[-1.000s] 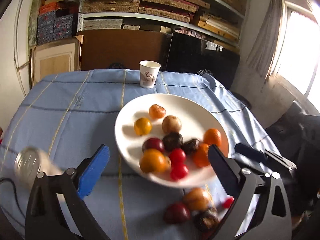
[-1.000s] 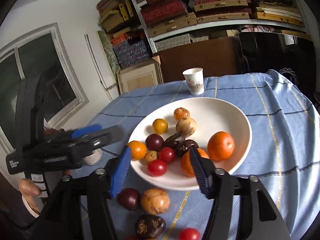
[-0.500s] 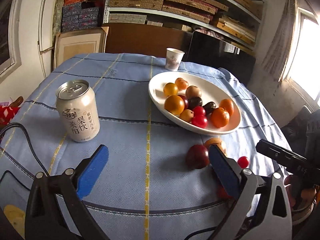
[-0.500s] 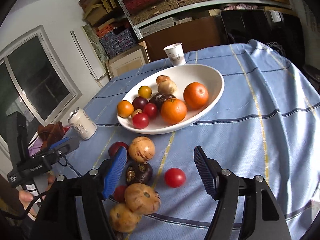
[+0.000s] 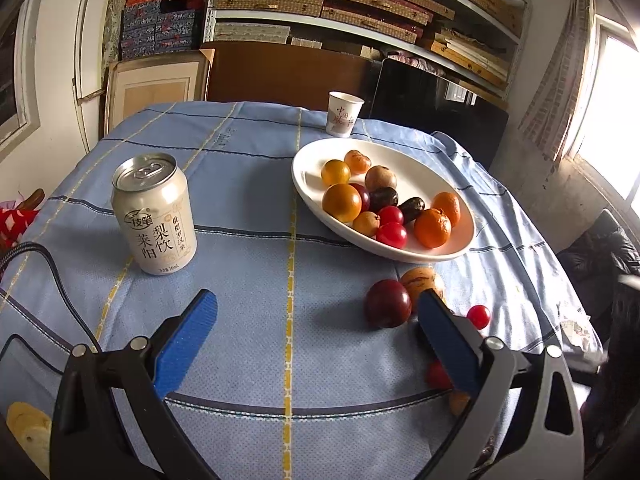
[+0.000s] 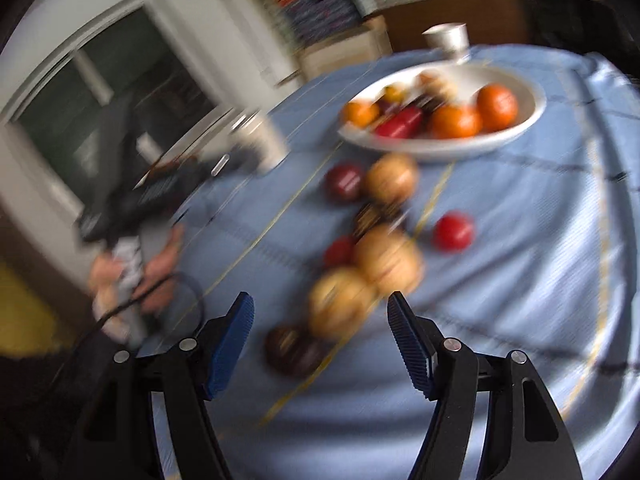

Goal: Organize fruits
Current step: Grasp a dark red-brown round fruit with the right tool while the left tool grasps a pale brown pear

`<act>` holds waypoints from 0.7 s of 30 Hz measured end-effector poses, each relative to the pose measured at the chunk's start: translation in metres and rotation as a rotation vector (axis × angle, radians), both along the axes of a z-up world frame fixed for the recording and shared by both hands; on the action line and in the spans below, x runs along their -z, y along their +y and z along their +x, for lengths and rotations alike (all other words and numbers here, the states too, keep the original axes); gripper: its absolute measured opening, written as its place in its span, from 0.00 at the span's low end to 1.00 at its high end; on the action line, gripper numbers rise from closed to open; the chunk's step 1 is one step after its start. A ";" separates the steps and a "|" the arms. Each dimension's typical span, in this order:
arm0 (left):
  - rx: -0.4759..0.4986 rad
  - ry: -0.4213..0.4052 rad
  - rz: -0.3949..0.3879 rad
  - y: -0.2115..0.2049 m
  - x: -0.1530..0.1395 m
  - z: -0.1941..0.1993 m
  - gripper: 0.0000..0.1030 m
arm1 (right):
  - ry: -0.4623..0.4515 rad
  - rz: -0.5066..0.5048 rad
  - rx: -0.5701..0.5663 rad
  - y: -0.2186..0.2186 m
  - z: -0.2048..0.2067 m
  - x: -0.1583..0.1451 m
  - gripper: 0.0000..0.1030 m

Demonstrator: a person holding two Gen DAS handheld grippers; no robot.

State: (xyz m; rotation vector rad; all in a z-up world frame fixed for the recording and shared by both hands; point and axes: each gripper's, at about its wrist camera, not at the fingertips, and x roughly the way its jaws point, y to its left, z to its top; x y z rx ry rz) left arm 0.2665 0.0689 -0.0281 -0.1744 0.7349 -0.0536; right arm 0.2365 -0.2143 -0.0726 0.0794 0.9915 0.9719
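A white plate (image 5: 432, 168) holds several oranges, red tomatoes and dark fruits at the far right of the blue cloth. It also shows in the blurred right wrist view (image 6: 528, 116). Loose fruits lie in front of it: a dark red plum (image 5: 387, 303), a tan fruit (image 5: 420, 280), a cherry tomato (image 5: 478, 317). My left gripper (image 5: 316, 334) is open and empty above the cloth, the plum just inside its right finger. My right gripper (image 6: 320, 340) is open and empty, above a tan fruit (image 6: 340, 304) and a dark fruit (image 6: 294, 350).
A drink can (image 5: 154, 214) stands at the left. A paper cup (image 5: 344, 114) stands behind the plate. A black cable (image 5: 48, 268) crosses the cloth's left edge. Shelves and a cabinet stand behind the table. The hand with the left gripper (image 6: 132, 264) is at the table's left side.
Both grippers have pulled back from the plate toward the table's near edge. The right wrist view is now motion-blurred, with more loose fruits under it. Both stay open.
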 end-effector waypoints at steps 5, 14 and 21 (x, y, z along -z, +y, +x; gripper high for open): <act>0.006 -0.001 0.001 -0.003 -0.001 -0.001 0.96 | -0.034 -0.095 -0.086 0.021 -0.022 0.009 0.68; 0.011 0.003 0.018 -0.006 0.001 0.000 0.96 | -0.167 -0.221 -0.068 0.046 -0.038 0.012 0.61; 0.001 0.017 0.030 -0.006 0.004 0.002 0.96 | -0.115 -0.159 -0.059 0.033 -0.027 0.008 0.41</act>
